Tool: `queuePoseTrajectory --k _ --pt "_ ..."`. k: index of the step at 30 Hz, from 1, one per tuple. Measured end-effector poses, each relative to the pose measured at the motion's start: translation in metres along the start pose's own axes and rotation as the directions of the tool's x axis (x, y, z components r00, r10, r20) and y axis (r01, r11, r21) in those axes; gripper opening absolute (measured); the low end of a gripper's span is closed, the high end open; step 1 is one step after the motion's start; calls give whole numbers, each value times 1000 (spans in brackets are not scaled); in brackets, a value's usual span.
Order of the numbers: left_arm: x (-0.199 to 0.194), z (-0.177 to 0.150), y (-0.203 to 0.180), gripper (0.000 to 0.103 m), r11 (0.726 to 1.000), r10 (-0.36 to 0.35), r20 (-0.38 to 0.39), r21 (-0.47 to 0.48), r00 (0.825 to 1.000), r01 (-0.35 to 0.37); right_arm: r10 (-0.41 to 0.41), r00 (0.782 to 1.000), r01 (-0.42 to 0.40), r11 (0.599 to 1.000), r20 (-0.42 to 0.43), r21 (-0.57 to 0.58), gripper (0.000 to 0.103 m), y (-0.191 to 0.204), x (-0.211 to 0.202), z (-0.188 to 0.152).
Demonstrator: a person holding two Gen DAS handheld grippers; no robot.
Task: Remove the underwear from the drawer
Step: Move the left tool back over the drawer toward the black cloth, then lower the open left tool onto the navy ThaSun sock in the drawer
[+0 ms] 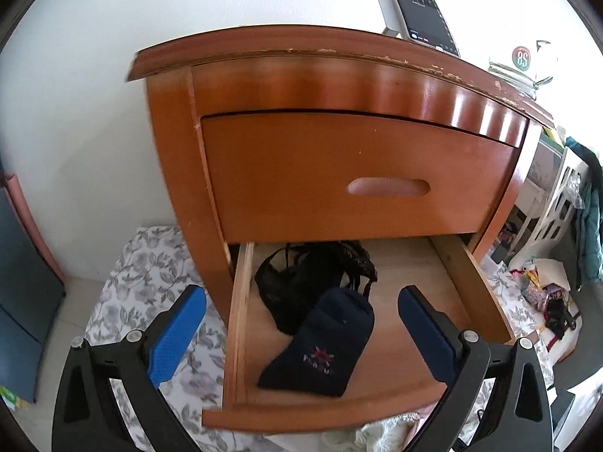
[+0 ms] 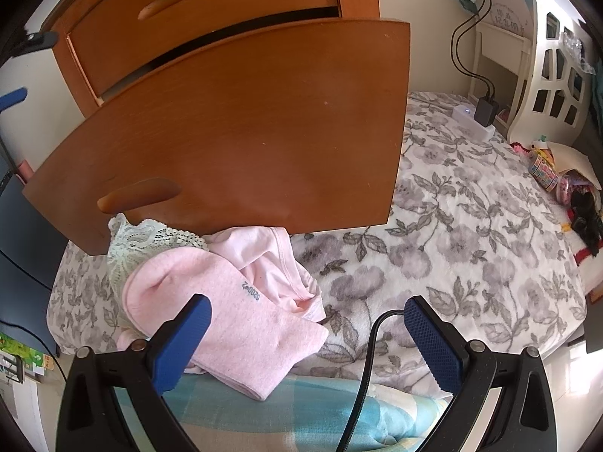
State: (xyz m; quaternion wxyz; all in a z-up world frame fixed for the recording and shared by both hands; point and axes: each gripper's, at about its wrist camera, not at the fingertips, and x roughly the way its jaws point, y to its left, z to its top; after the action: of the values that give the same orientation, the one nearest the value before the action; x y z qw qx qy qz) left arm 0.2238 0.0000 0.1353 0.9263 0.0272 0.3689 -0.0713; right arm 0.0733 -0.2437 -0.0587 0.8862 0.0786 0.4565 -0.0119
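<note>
The wooden nightstand's bottom drawer (image 1: 241, 324) is pulled out. Inside lie black lace underwear (image 1: 301, 282) and a folded navy sock (image 1: 324, 342) with a small embroidered motif, the sock partly over the lace. My left gripper (image 1: 301, 335) hangs open above the drawer's front, nothing between its blue pads (image 1: 177, 335). In the right wrist view my right gripper (image 2: 307, 339) is open over the floral blanket (image 2: 471, 226). Below the drawer front (image 2: 245, 132) lie pink underwear (image 2: 271, 263), a pink sock (image 2: 233, 335) and a pale green lace piece (image 2: 143, 241).
The upper drawer (image 1: 354, 173) is shut. A phone on a stand (image 1: 422, 11) and a glass jar (image 1: 520, 67) sit on the nightstand top. A black cable (image 2: 367, 369) runs between my right fingers. A white cabinet (image 2: 554, 75), a charger (image 2: 486, 109) and small clutter (image 2: 565, 184) lie to the right.
</note>
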Motion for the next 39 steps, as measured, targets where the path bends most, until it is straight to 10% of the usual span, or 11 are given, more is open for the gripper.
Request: queuePoseTrajectory --k 15,24,32,39 --pt "97 25 14 102 985 -163 -205 -85 965 148 20 1000 -20 1000 -10 22 103 -5 4 0" --pt "165 -2 -10 102 986 -127 -611 9 782 167 25 1000 -24 999 -15 28 103 -6 5 1" --pt "192 -29 -24 102 984 -63 -728 70 683 165 27 999 -26 999 -18 30 103 -6 6 0" --pt "206 -45 -37 102 977 14 -774 145 633 157 31 999 -30 999 -25 34 103 -6 7 -1"
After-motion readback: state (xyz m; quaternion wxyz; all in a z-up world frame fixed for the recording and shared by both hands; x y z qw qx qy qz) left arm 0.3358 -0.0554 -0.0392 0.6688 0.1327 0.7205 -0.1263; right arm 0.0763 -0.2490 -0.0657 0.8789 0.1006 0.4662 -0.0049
